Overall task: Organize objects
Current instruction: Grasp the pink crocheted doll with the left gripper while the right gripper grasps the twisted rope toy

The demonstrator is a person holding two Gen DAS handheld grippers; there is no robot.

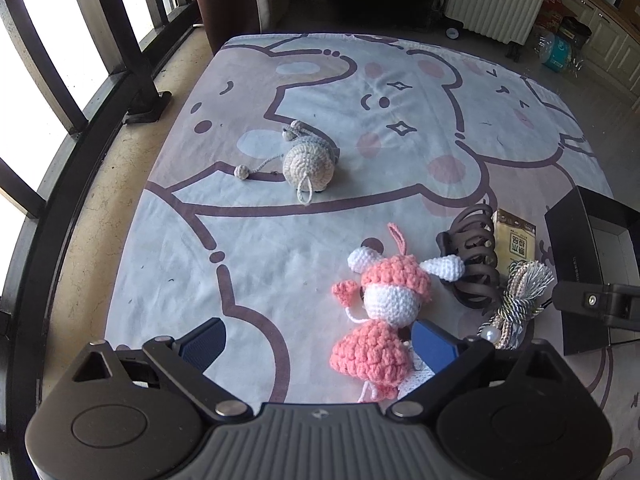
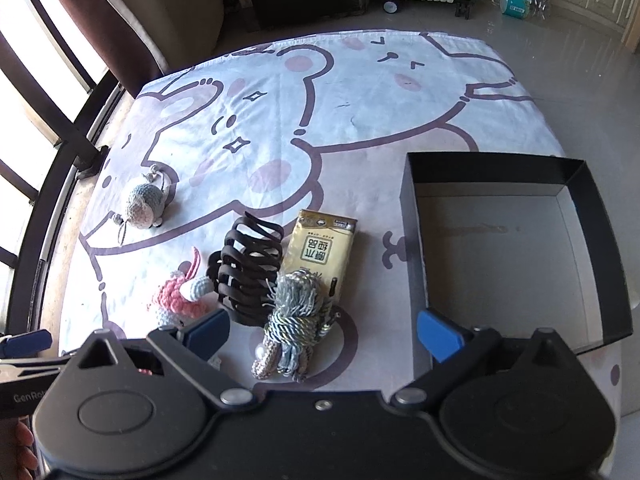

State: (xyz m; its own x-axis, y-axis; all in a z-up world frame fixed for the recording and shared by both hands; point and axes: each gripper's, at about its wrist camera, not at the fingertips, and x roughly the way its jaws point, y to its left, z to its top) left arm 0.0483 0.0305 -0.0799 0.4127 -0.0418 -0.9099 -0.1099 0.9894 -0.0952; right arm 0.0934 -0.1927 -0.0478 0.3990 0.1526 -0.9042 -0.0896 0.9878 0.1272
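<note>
Right wrist | both jaws spread, gripping nothing | black box (image 2: 592, 208) open at cloth (image 2: 360, 92) edge

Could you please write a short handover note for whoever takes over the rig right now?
Left gripper: open, holding nothing, low over the pink crochet doll.
Right gripper: open, holding nothing, above the tassel cord bundle.
On the cartoon sheet: doll, brown hair claw, gold packet and tassel bundle clustered together; grey crochet toy lies apart, farther out.
Black box: nothing inside.
Done: nothing boxed yet.
Left: presumably all five items go into the box.
</note>
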